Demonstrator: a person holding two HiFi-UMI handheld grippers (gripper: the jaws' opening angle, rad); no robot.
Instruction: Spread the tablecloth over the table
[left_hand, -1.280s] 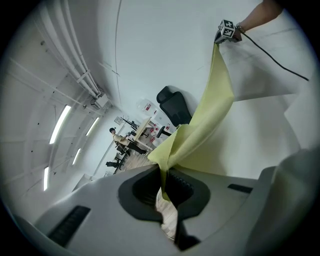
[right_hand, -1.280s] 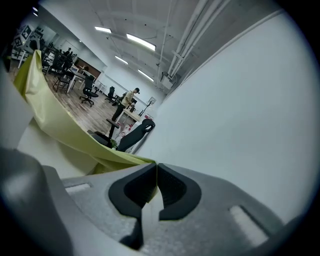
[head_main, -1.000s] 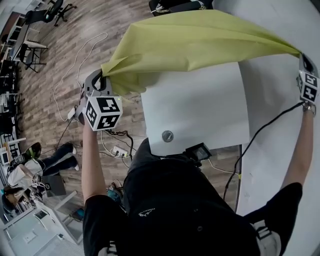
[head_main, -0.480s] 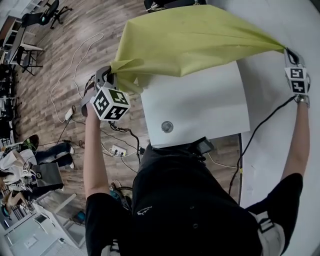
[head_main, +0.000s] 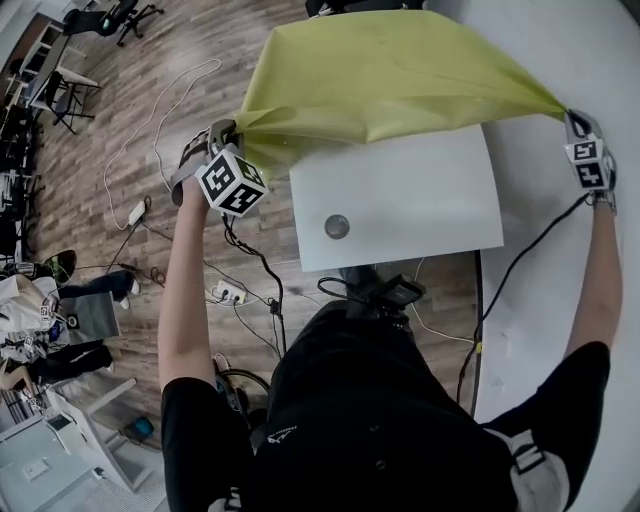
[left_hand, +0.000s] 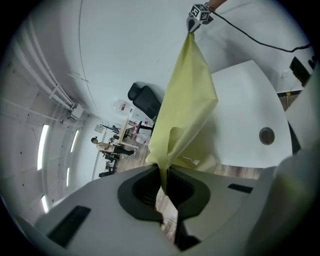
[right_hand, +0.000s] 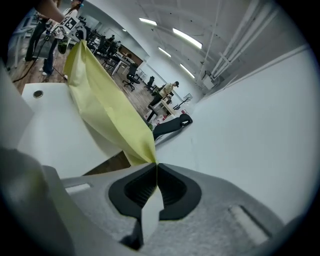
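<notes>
I hold the tablecloth (head_main: 390, 75) strung over the far side of the table (head_main: 420, 200), my left gripper (head_main: 232, 128) off its left edge, my right gripper (head_main: 566, 112) off its right.

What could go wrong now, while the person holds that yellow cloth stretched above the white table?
The left gripper and right gripper each pinch only a small corner of the cloth, so a tug might pull one free. The cloth is bunched at the left corner, so it may land wrinkled or crooked, leaving the near part of the table bare. Cables lie on the floor beside the person: a possible trip.
</notes>
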